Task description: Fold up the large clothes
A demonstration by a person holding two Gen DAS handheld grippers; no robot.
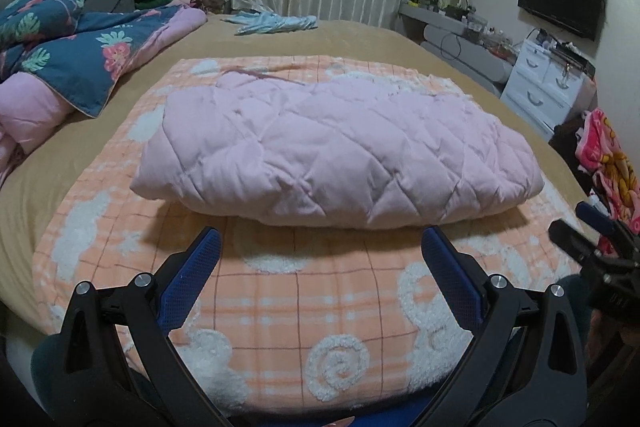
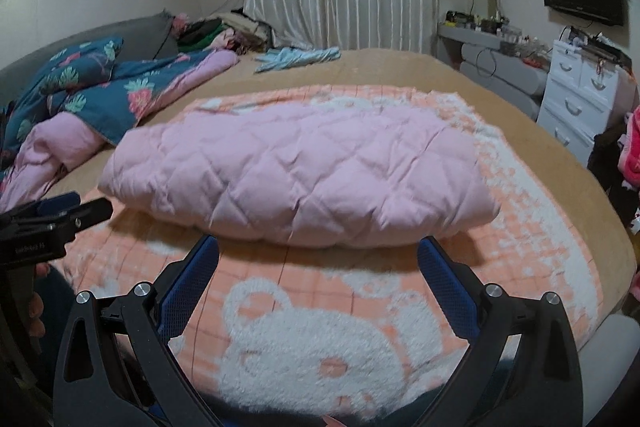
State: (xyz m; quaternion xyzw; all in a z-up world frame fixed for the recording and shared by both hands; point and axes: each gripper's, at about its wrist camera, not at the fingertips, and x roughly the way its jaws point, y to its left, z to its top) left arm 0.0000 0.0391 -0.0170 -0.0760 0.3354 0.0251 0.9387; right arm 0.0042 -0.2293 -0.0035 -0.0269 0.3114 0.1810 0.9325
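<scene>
A pink quilted garment [image 1: 336, 151] lies folded into a thick bundle on an orange-and-white towel blanket [image 1: 280, 307] spread on the bed. It also shows in the right wrist view [image 2: 296, 171], on the same blanket [image 2: 304, 339]. My left gripper [image 1: 320, 239] is open and empty, held just in front of the bundle's near edge. My right gripper [image 2: 318, 247] is open and empty, also just short of the bundle. The right gripper shows at the right edge of the left wrist view [image 1: 592, 243]; the left gripper shows at the left edge of the right wrist view [image 2: 60, 215].
A blue floral duvet with pink lining [image 1: 72, 55] is heaped at the left of the tan bed [image 1: 360, 39]. A light blue cloth [image 1: 276, 23] lies at the far side. White drawers [image 1: 544, 83], a wall TV [image 1: 560, 3] and bright clothes [image 1: 608, 155] are at the right.
</scene>
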